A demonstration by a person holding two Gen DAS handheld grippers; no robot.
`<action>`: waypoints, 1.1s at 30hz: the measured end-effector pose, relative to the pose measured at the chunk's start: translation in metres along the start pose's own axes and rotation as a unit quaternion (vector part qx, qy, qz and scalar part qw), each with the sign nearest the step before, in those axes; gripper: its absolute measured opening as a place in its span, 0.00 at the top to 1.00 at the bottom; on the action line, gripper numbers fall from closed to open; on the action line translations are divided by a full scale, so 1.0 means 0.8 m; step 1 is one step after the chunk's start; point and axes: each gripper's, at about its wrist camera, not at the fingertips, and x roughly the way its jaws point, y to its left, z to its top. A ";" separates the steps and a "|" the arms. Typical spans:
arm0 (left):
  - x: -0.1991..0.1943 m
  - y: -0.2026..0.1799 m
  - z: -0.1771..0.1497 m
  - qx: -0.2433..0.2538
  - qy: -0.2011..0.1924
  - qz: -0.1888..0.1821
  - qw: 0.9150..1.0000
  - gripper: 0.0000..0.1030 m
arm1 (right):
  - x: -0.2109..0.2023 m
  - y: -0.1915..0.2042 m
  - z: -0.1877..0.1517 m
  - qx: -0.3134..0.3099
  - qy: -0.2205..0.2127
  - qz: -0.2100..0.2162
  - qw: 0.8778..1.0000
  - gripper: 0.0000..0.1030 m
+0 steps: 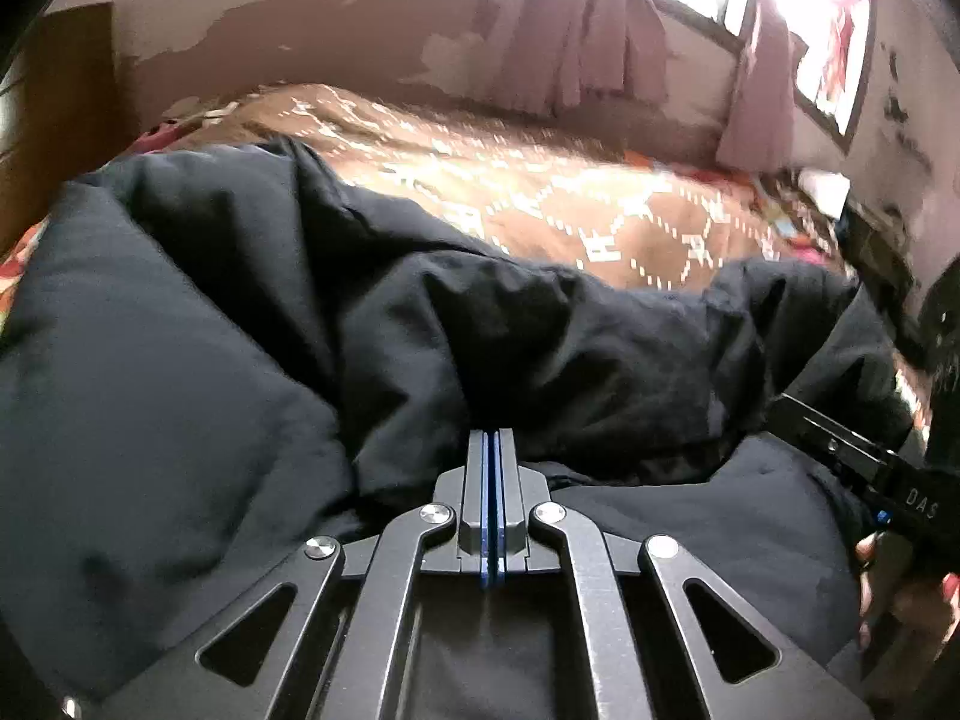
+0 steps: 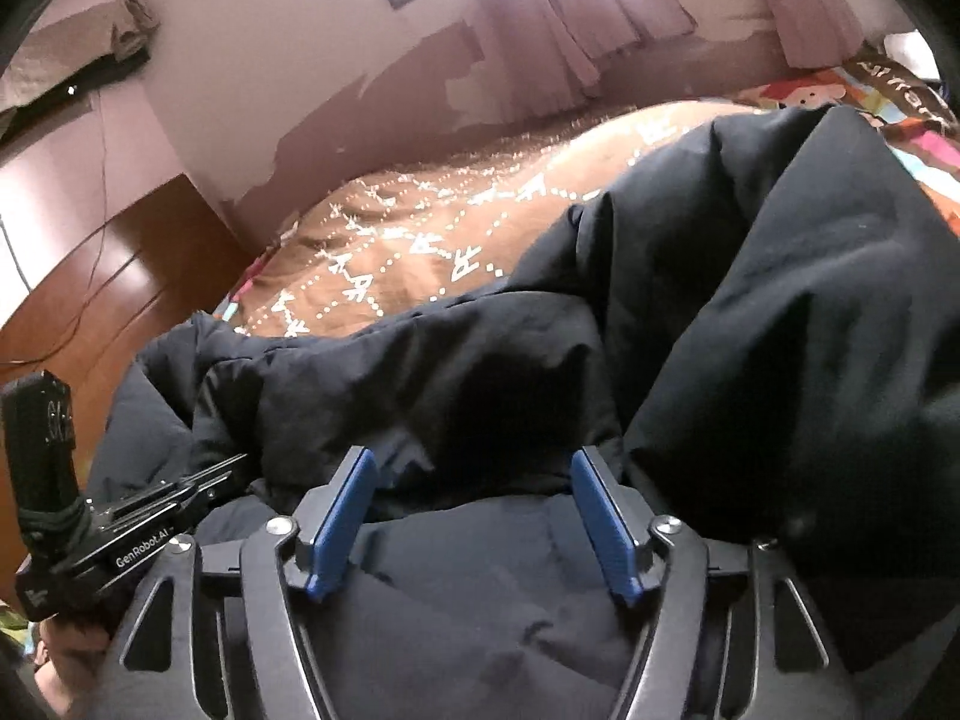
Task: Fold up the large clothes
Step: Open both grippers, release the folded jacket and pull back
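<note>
My left tool [image 1: 493,438] is pressed together at a fold of the black puffer jacket [image 1: 420,324], lying bunched at the near edge of the bed [image 1: 540,198]; whether fabric is pinched I cannot tell, while my right tool [image 2: 474,468] hangs spread above it, apparently ready to take a second hold.

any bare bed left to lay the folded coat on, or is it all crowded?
Free: brown patterned bedspread between the black coat and the peeling wall. Crowded: the near side, where the coat bunches around the left claw and right claw.
</note>
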 end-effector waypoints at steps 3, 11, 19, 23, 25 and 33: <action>-0.020 0.016 -0.004 -0.040 -0.019 -0.019 0.999 0.96 | -0.016 -0.011 -0.003 0.024 -0.018 0.018 0.999 0.32; -0.049 -0.017 -0.025 0.003 -0.026 -0.036 0.999 0.24 | -0.037 -0.009 -0.015 0.030 -0.038 0.033 0.998 0.22; -0.077 -0.011 -0.038 -0.037 -0.058 0.004 0.998 0.21 | -0.079 -0.027 -0.044 0.082 -0.076 0.092 0.989 0.20; -0.109 -0.007 -0.043 -0.052 -0.074 0.020 0.996 0.13 | -0.100 -0.025 -0.049 0.089 -0.082 0.098 0.988 0.18; -0.126 -0.011 -0.046 -0.046 -0.080 0.024 0.995 0.10 | -0.107 -0.022 -0.049 0.091 -0.077 0.097 0.988 0.17; -0.203 -0.051 -0.054 -0.012 -0.113 0.032 0.993 0.02 | -0.176 0.007 -0.053 0.062 -0.081 0.066 0.993 0.04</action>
